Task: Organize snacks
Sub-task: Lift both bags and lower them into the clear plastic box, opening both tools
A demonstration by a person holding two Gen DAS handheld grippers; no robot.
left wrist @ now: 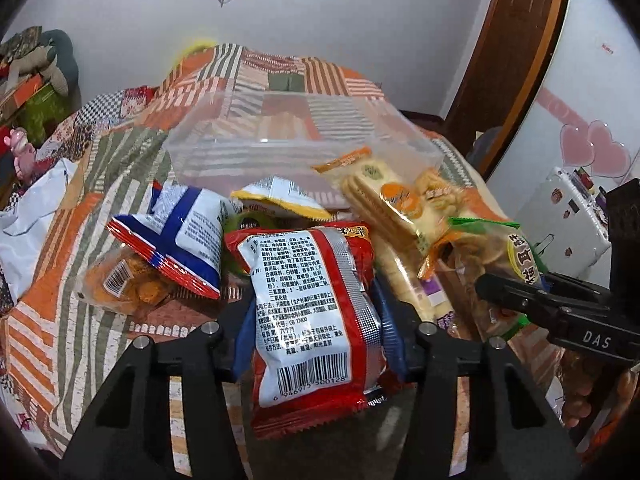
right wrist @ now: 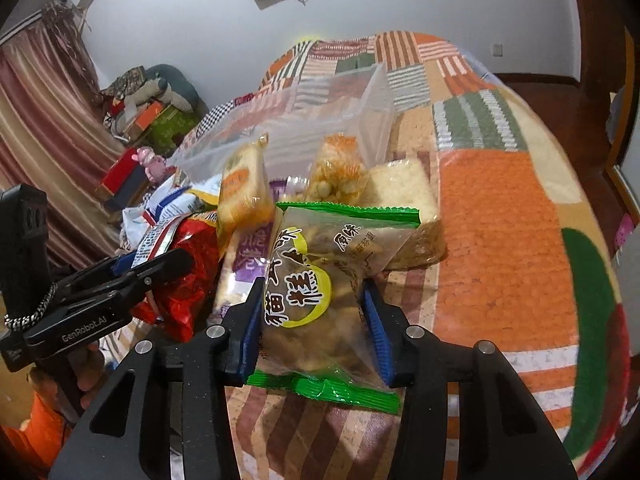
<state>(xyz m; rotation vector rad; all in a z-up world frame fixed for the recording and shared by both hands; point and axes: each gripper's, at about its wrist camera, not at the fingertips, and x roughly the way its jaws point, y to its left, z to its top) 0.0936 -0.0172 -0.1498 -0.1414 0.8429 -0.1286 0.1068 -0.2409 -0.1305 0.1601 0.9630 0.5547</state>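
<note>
The left gripper [left wrist: 320, 344] clamps a red snack packet [left wrist: 312, 312] between its 2 blue pads, and the right gripper [right wrist: 316, 328] clamps a green-edged cake packet [right wrist: 320, 292]. Beyond both tongs, past the other snacks, sits a clear plastic bin [left wrist: 280, 148] on the patchwork bedspread [left wrist: 80, 216].

Snack packets crowd the patchwork bed [right wrist: 500, 208] in a heap just before the clear plastic bin [left wrist: 280, 148], barring the near approach to its front wall. The bin's open mouth is unobstructed from above. To the heap's right the bed lies bare and passable. On the left, a white plastic bag [left wrist: 28, 216] narrows the way.
</note>
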